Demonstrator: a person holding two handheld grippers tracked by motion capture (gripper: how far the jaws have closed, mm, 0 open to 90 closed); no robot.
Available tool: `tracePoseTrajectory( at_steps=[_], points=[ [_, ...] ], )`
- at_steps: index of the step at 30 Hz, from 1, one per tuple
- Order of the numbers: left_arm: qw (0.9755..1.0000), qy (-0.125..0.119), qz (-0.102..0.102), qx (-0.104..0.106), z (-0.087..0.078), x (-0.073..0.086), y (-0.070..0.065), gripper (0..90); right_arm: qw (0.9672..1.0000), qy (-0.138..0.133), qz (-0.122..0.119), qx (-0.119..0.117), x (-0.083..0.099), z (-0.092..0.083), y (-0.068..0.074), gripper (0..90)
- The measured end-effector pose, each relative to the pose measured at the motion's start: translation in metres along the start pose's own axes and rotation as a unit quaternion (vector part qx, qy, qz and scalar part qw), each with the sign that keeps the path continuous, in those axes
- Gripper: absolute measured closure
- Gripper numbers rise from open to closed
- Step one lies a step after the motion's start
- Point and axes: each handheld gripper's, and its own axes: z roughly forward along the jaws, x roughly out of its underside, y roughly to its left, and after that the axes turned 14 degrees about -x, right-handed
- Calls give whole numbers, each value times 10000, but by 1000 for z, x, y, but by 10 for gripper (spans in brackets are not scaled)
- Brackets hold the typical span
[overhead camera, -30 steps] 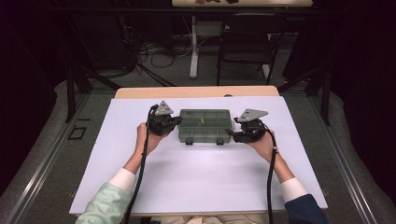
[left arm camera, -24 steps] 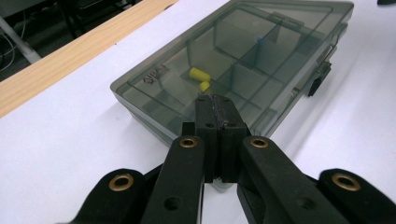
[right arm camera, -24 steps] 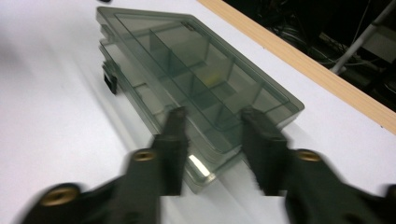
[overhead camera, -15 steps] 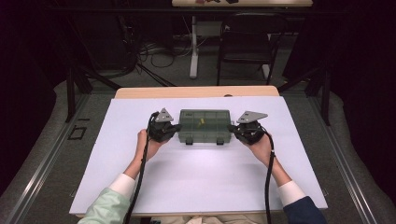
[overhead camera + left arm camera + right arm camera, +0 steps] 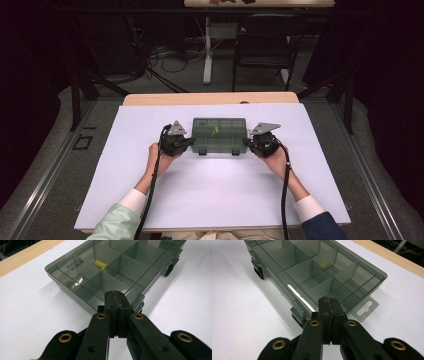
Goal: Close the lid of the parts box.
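Note:
A smoky see-through compartment box (image 5: 220,132) lies flat on the white mat (image 5: 210,200), lid down, with two dark latches (image 5: 202,151) on its near side. A small yellow piece (image 5: 216,131) sits in one inner compartment (image 5: 100,264). My left gripper (image 5: 192,143) is at the box's left end, shut and empty. In the left gripper view its tips (image 5: 115,293) meet at the lid's (image 5: 120,262) corner edge. My right gripper (image 5: 245,142) is at the right end, shut with nothing in it. Its tips (image 5: 328,300) are over the box (image 5: 312,265) beside the hang tab (image 5: 365,311).
The mat covers a wooden table whose bare strip (image 5: 210,98) shows at the far edge. Beyond it are a black chair (image 5: 260,50), a white table leg (image 5: 206,55) and cables (image 5: 165,55) on the floor. Wide white mat lies in front of the box.
Both grippers have come down a little at the ends of the box. The box stays in the same spot on the mat.

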Motion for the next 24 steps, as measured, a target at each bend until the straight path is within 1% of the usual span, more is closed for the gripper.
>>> tracePoseTrajectory(
  at_steps=[2,4,8,9,10,11,12,13,14,15,17,18,20,21,23,24],
  points=[
    [10000,21,33,-1,1,1,-1,900,10000,81,13,10,0,1,0,900],
    [10000,27,18,11,1,1,0,900,10000,30,68,-26,2,1,-1,900],
    [10000,22,-60,34,1,1,0,900,9999,-2,93,-51,2,1,-2,900],
    [9999,29,-108,56,0,2,0,881,9999,-5,117,-37,2,1,-2,897],
    [9997,45,-183,132,0,2,1,828,9999,-45,105,-34,3,1,-1,854],
    [9995,95,-226,174,-2,3,1,787,9999,-82,89,-14,4,1,1,841],
    [9995,161,-211,145,-5,2,1,721,9999,-90,54,-18,5,0,3,816],
    [9995,214,-203,129,-7,3,1,652,10000,-56,44,-42,5,-1,4,751],
    [9993,248,-216,155,-10,3,1,614,9999,8,86,-82,5,-2,6,694],
    [9992,289,-234,136,-12,4,1,560,9999,22,103,-135,6,-3,7,654],
    [9989,393,-222,107,-18,4,1,399,9996,104,165,-219,7,-7,9,469],
    [9990,387,-217,91,-21,5,-1,344,9992,131,221,-294,9,-9,9,395],
    [9990,418,-155,17,-27,7,-4,225,9984,225,301,-426,12,-14,12,214],
    [9990,428,-128,-20,-31,8,-6,169,9982,271,331,-413,15,-16,14,148],
    [9990,441,-89,-22,-38,12,-8,147,9976,224,446,-484,22,-23,17,79],
    [9989,464,-93,-57,-41,15,-9,125,9976,188,490,-455,26,-26,19,60]
  ],
)
